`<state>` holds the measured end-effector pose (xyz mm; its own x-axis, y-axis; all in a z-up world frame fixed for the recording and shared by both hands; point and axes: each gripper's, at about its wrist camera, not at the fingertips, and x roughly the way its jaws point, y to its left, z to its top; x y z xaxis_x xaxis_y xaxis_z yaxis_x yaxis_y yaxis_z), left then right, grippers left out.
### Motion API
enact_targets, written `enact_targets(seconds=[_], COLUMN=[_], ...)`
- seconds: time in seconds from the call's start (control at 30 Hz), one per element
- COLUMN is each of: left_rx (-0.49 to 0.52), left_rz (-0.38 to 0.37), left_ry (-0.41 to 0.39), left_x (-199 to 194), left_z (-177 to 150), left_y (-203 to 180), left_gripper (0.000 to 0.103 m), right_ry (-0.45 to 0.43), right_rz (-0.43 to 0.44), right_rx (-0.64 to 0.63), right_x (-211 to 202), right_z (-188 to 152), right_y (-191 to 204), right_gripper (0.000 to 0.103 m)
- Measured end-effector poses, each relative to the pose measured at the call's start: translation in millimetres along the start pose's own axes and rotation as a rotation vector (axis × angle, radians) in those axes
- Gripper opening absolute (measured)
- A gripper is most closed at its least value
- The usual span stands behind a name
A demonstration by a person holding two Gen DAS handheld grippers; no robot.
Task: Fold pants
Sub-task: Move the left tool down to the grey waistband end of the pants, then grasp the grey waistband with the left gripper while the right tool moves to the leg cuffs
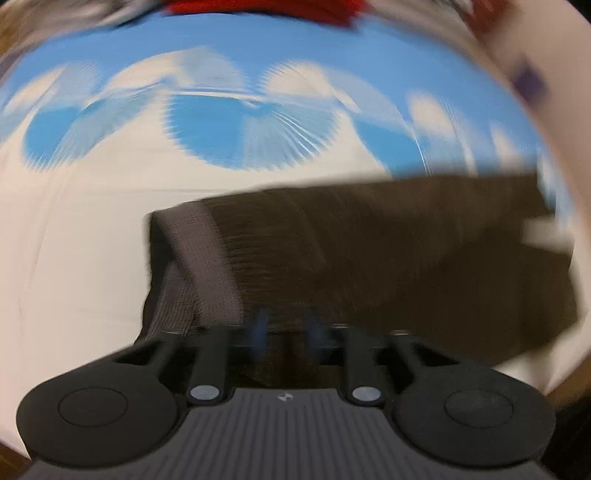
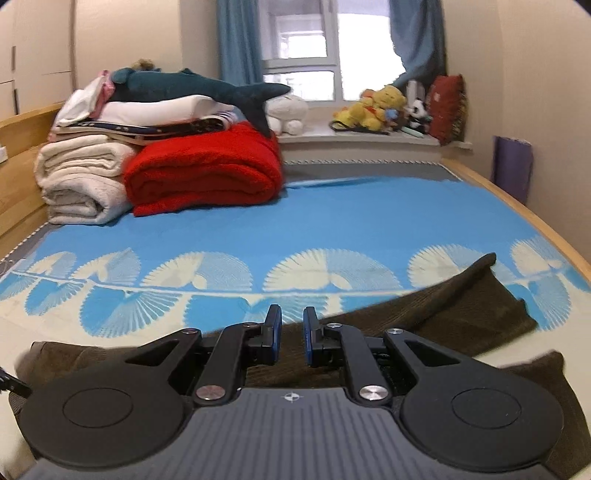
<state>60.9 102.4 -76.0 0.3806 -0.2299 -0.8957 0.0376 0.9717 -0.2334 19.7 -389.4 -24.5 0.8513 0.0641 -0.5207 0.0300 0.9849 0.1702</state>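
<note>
Left wrist view: nearest the camera is the left gripper, low over the pants; the picture is smeared, its blue fingertips show only as two faint streaks a little apart, and whether the jaws pinch cloth cannot be told. The pants are dark brown and lie across the white part of the bedsheet, running from the gripper off to the right. A grey inner waistband is turned up at their left end, just ahead of the left finger. Beyond them the sheet turns blue with white fan shapes, and a red blanket shows at the top edge. Right wrist view: the right gripper is nearest, its jaws spread a little with nothing between the blue pads. It hangs just above the pants, which spread under and to both sides of it, one folded part reaching up to the right over the sheet. Far back on the left stand the folded red blanket and a stack of white bedding, with a plush shark lying on top. Soft toys sit on the windowsill below the window, with blue curtains at its sides.
</note>
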Motion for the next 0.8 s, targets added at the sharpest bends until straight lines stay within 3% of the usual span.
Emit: enact_targets(seconds=[0.07, 0.17, 0.3, 0.53, 0.67, 0.8], left_rx=[-0.129, -0.216, -0.25, -0.365, -0.373, -0.441], left_rz=[-0.05, -0.074, -0.064, -0.029, 0.002, 0.059], left_ry=[0.014, 0.114, 0.187, 0.216, 0.269, 0.219], left_x=[-3.8, 9.9, 31.7, 61.6, 80.2, 85.3], left_z=[-1.2, -7.0, -5.2, 4.4, 4.7, 12.3], left_y=[21.8, 31.8, 28.5, 20.1, 1.7, -0.9], left_gripper=[0.042, 0.047, 0.073, 0.074, 0.074, 0.074], right_ry=[0.009, 0.02, 0.036, 0.05, 0.059, 0.066], right_rz=[-0.015, -0.024, -0.028, -0.023, -0.009, -0.008], right_rx=[0.033, 0.084, 0.157, 0.149, 0.157, 0.159], right_x=[-5.0, -7.9, -7.5, 3.1, 7.6, 13.1], right_z=[-3.7, -6.4, -10.0, -9.6, -7.5, -5.3], right_y=[-11.4, -27.5, -42.7, -40.1, -38.1, -32.1], right_gripper=[0.013, 0.013, 0.013, 0.013, 0.013, 0.013])
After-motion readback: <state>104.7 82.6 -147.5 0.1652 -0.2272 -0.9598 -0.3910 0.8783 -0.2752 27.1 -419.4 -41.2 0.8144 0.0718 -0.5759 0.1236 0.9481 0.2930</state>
